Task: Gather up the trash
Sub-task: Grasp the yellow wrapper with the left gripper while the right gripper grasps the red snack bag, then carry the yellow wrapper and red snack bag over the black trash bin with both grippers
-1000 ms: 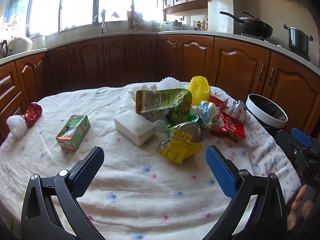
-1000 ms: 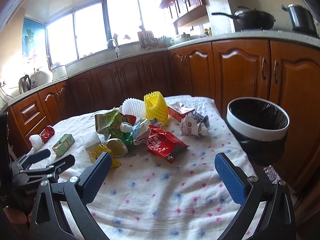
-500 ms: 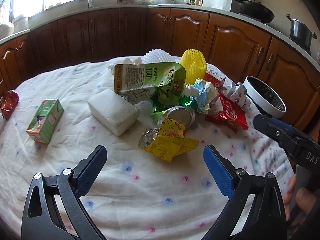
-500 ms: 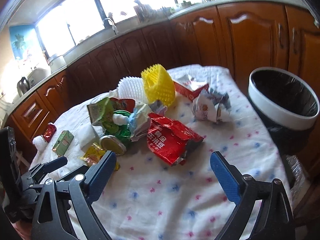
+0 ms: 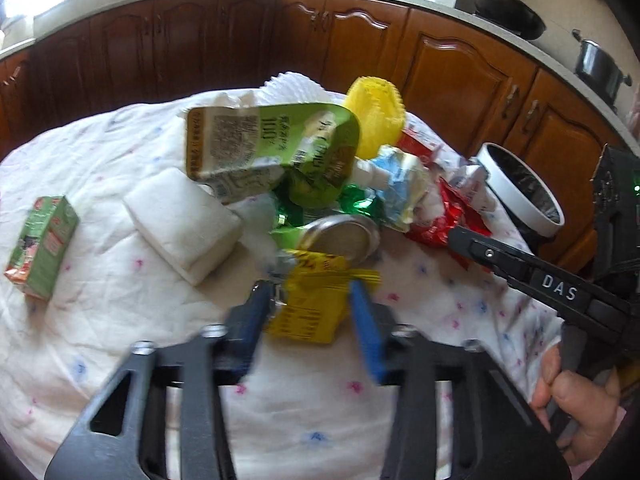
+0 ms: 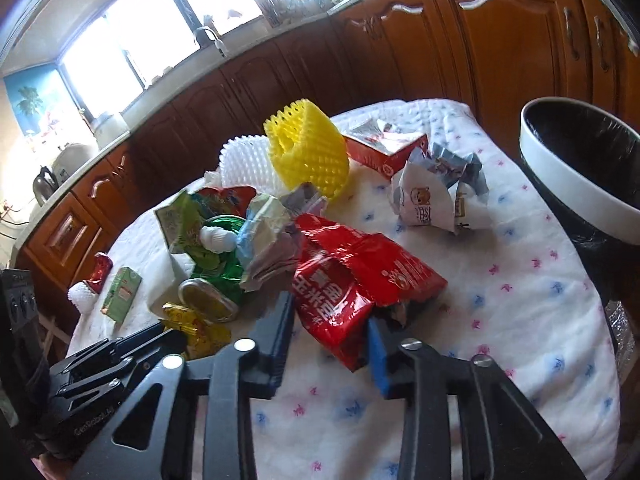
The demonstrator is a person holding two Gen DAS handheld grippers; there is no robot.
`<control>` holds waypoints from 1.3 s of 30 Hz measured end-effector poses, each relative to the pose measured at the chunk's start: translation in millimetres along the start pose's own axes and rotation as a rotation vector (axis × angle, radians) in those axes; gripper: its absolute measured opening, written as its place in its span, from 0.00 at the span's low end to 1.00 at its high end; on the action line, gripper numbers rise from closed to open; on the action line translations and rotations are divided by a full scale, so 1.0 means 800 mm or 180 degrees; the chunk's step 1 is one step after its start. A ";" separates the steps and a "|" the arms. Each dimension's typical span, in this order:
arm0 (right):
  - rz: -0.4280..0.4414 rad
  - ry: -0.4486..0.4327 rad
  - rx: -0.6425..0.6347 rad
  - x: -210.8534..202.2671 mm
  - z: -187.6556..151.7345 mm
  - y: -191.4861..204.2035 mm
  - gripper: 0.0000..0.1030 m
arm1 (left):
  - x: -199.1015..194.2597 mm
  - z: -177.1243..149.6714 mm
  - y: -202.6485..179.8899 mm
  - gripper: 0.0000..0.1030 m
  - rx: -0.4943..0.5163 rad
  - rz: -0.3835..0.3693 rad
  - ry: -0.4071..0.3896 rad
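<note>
A pile of trash lies on the cloth-covered table (image 5: 120,340). My left gripper (image 5: 310,308) has its jaws half closed around a yellow wrapper (image 5: 312,304), one blue pad on each side. My right gripper (image 6: 330,340) has its jaws half closed around the near end of a red snack bag (image 6: 344,280). Whether the pads press the items is not clear. The white bin with a black liner (image 6: 580,168) stands off the table's right edge; it also shows in the left wrist view (image 5: 520,192).
Behind the wrapper lie a silver can (image 5: 340,236), a green pouch (image 5: 272,148), a white foam block (image 5: 184,224), a yellow foam net (image 6: 308,152) and crumpled paper (image 6: 436,192). A green carton (image 5: 44,240) lies far left. Wooden cabinets ring the table.
Both grippers moved forward and down to the pile and their jaws narrowed from wide open, the left around the yellow wrapper, the right around the red bag.
</note>
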State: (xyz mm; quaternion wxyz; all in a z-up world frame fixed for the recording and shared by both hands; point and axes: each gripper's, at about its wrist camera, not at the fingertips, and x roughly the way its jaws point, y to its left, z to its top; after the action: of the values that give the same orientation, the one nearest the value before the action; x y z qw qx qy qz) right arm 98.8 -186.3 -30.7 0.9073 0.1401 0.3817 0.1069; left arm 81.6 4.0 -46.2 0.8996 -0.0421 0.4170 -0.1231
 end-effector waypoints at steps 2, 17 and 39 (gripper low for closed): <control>0.0027 -0.0027 -0.0007 -0.006 -0.001 0.002 0.16 | -0.004 -0.002 -0.003 0.28 0.0034 -0.0001 -0.0051; 0.0074 -0.0315 0.0083 -0.094 -0.002 -0.020 0.15 | -0.061 0.001 -0.026 0.25 0.0156 -0.0320 -0.0245; -0.0277 -0.0553 0.0440 -0.151 0.067 -0.164 0.15 | -0.021 0.072 -0.178 0.25 0.0713 -0.0794 -0.0293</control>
State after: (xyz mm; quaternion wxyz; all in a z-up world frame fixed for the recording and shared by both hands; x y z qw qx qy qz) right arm 66.4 -354.9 41.0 0.9289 0.1943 0.3138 0.0282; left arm 88.4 -130.5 29.3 0.8945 0.0015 0.3506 -0.2774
